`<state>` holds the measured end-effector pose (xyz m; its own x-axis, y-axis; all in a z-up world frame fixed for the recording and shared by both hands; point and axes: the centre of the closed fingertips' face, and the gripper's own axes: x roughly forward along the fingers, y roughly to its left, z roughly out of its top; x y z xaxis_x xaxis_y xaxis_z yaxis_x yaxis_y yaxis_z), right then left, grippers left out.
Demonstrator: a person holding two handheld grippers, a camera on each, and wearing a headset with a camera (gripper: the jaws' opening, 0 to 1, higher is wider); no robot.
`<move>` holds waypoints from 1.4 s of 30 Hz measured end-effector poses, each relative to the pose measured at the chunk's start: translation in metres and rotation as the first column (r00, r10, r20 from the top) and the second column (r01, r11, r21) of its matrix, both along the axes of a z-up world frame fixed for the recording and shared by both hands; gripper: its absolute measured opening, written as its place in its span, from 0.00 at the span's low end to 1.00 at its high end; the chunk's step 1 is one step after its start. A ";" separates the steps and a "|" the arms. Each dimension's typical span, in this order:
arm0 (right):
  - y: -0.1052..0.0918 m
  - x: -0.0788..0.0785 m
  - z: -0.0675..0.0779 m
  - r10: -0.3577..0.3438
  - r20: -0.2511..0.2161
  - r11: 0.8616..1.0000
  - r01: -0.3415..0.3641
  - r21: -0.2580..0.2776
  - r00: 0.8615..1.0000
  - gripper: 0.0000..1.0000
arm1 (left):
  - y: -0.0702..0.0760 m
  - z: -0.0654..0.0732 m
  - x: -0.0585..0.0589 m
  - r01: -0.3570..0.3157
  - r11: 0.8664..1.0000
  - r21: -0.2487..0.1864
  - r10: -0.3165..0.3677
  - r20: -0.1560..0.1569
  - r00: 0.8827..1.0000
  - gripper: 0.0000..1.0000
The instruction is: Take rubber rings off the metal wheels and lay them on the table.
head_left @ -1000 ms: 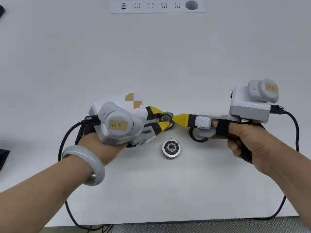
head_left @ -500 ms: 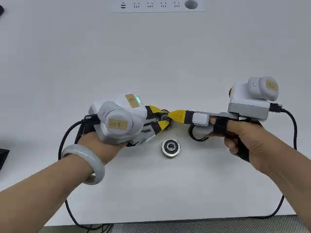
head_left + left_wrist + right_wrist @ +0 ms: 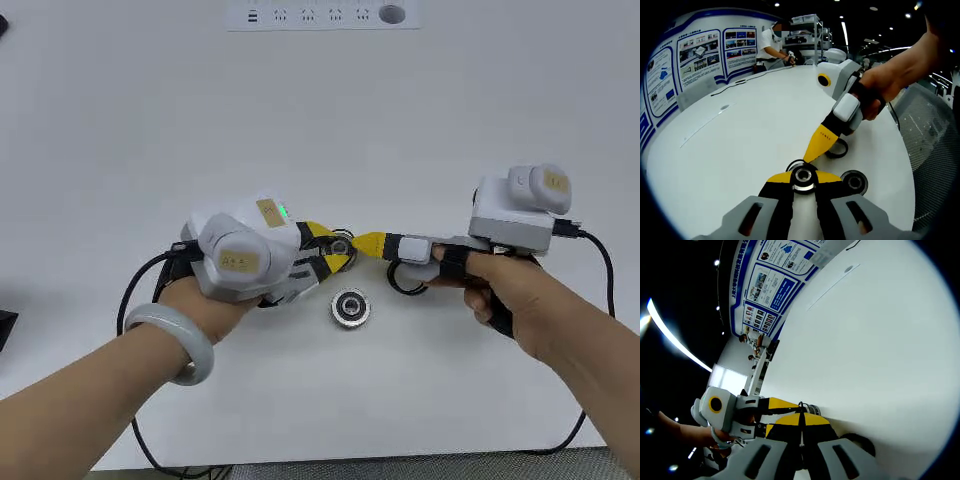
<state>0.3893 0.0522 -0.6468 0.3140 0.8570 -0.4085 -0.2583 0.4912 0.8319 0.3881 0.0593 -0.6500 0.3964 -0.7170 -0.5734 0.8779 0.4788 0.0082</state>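
My left gripper (image 3: 336, 250) is shut on a small metal wheel (image 3: 341, 244) and holds it just above the white table (image 3: 300, 120). In its own view the wheel (image 3: 803, 175) sits between the yellow jaws. From the right, my right gripper (image 3: 362, 243) meets the wheel's edge, its jaws shut on a thin black rubber ring (image 3: 800, 406) that sticks up between the tips. A second metal wheel (image 3: 350, 307) with its black ring on lies on the table in front of the grippers. One loose rubber ring (image 3: 401, 281) lies under the right gripper.
A white power strip (image 3: 323, 14) lies at the table's far edge. Black cables (image 3: 135, 300) trail from both grippers toward the near edge. A dark object (image 3: 5, 325) sits at the left border. People stand at a far bench (image 3: 775, 42).
My right gripper has edged a little left, so its tips now sit against the held wheel. The left gripper and the wheel on the table have stayed put.
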 end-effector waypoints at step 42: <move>0.010 -0.009 0.027 0.002 0.027 0.998 -0.004 0.066 1.000 0.02 | 0.025 0.004 -0.007 -0.048 0.998 -0.049 0.049 0.017 0.999 0.53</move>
<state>0.3800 0.0624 -0.6197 0.3216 0.8829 -0.3423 -0.2825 0.4345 0.8552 0.3809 0.0841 -0.6458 0.4415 -0.7236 -0.5305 0.8536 0.5209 -0.0002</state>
